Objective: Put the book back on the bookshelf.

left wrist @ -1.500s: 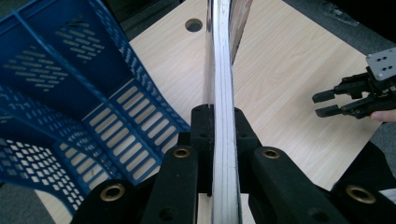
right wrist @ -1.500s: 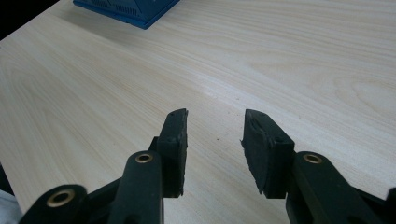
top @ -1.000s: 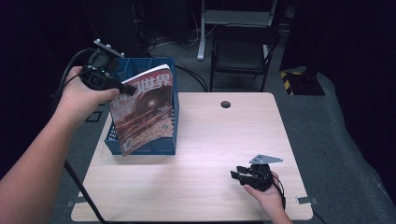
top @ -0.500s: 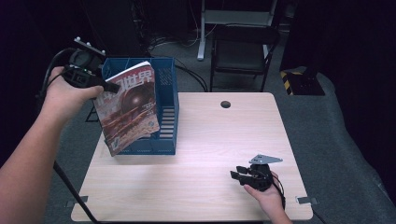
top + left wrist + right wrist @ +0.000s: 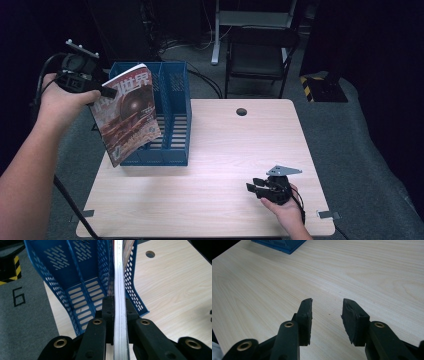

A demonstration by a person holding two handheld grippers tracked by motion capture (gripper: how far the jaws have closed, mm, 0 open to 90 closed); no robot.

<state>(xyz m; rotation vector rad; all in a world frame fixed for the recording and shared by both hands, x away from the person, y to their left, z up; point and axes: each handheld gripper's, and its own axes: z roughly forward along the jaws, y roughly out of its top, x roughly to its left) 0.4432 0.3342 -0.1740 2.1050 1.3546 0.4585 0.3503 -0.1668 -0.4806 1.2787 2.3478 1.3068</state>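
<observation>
Left gripper [image 5: 102, 91]: clamped on the top corner of a magazine [image 5: 127, 115], jaws pinching its edge from both faces, as the left gripper view shows with the paper edge [image 5: 119, 302] running straight up between them.
Magazine, place: in the air at the left edge of the worktop [image 5: 225, 165], in front of and partly over the left side of the blue file rack [image 5: 167, 120]; its lower corner hangs off the rack's left front corner, whether touching I cannot tell.
Magazine, heading: long axis slants from the held top corner down toward the person, the cover facing the high camera and the printed title at the top.
Why held so: gripping one upper corner lets the magazine hang under its own weight, thin edge lined up with the rack's slots, which probably suits sliding it in or out of a compartment.
File rack [image 5: 82, 290]: upright, open top, dividers running front to back, compartments look empty.
Right gripper [image 5: 257, 188]: resting low on the worktop near the front right, jaws partly apart with nothing between them; likely parked clear of the work.
Right gripper view: bare wood between the pads [image 5: 305, 320].
</observation>
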